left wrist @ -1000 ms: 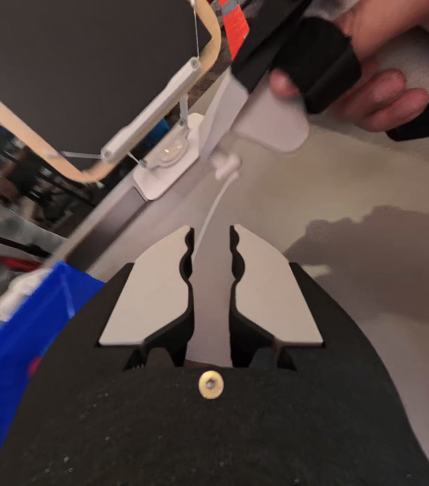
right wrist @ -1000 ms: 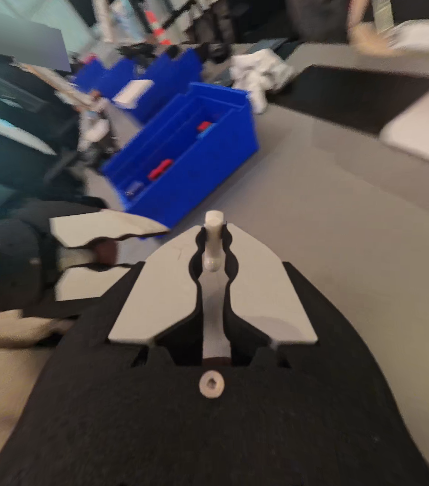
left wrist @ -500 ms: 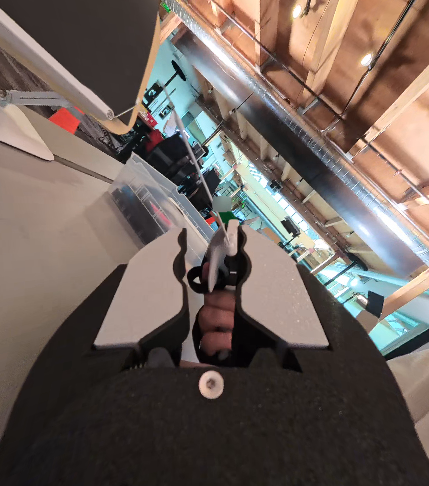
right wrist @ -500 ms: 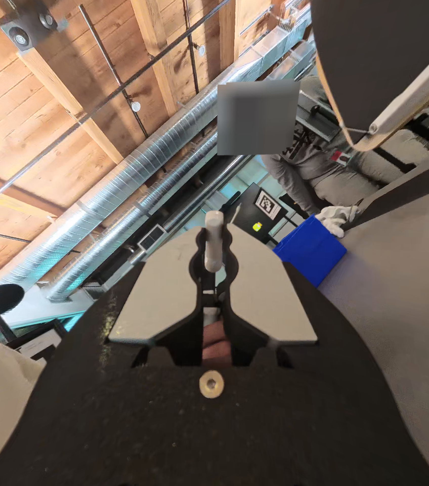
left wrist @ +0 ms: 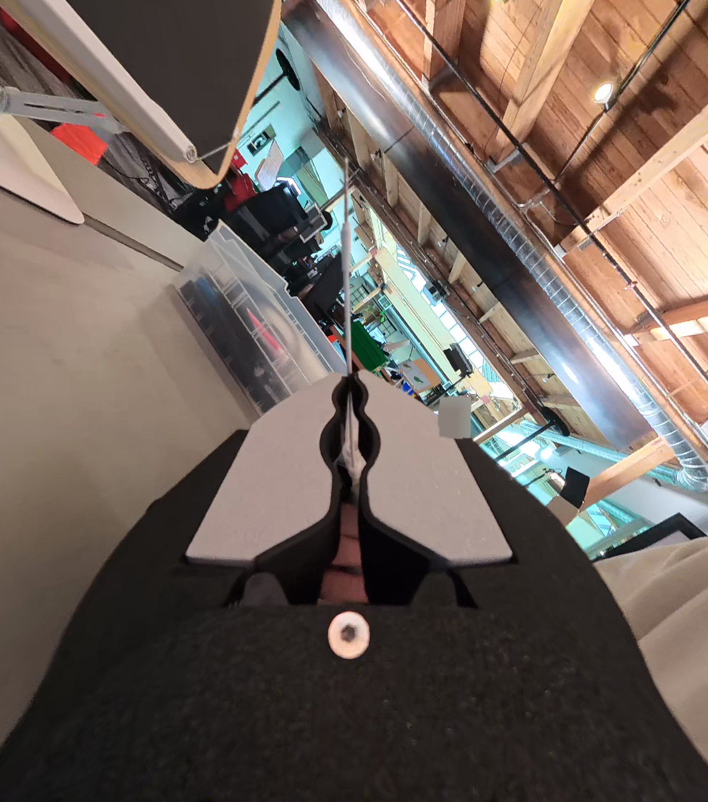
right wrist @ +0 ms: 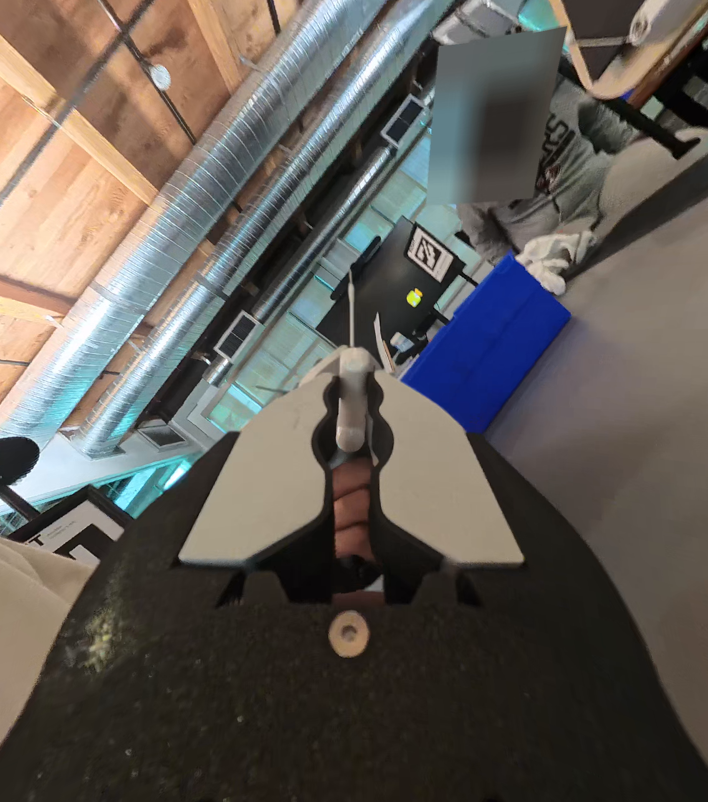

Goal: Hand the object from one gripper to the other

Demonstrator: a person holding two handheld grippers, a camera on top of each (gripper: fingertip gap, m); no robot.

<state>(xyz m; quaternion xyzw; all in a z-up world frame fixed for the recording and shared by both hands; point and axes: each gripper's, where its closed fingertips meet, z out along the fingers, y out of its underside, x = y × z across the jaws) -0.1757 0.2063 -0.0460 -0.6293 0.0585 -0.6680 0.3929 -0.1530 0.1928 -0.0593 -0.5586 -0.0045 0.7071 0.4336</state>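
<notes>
The object is a white cable with a white plug at one end. In the right wrist view my right gripper (right wrist: 354, 377) is shut on the plug (right wrist: 350, 408), which stands up between the fingertips, with the thin cable (right wrist: 351, 312) running on above it. In the left wrist view my left gripper (left wrist: 350, 382) is shut on the thin cable (left wrist: 345, 269), which sticks straight out past the tips. The jaws are nearly together, and the cable's thicker white part sits between them lower down. Both grippers are lifted and tilted towards the ceiling. A hand shows behind each pair of fingers.
A blue bin (right wrist: 486, 347) and a white cloth (right wrist: 547, 260) lie on the grey table (right wrist: 647, 390). A person in a grey sweatshirt (right wrist: 560, 173) stands beyond it. A clear plastic bin (left wrist: 257, 321), a white base (left wrist: 5, 173) and a dark panel (left wrist: 161, 65) are at the left. Both grippers' tips are close together, under 4 cm apart.
Both grippers have swung up from the table towards the ceiling. My left gripper was open and has shut on the cable. My right gripper still holds the plug.
</notes>
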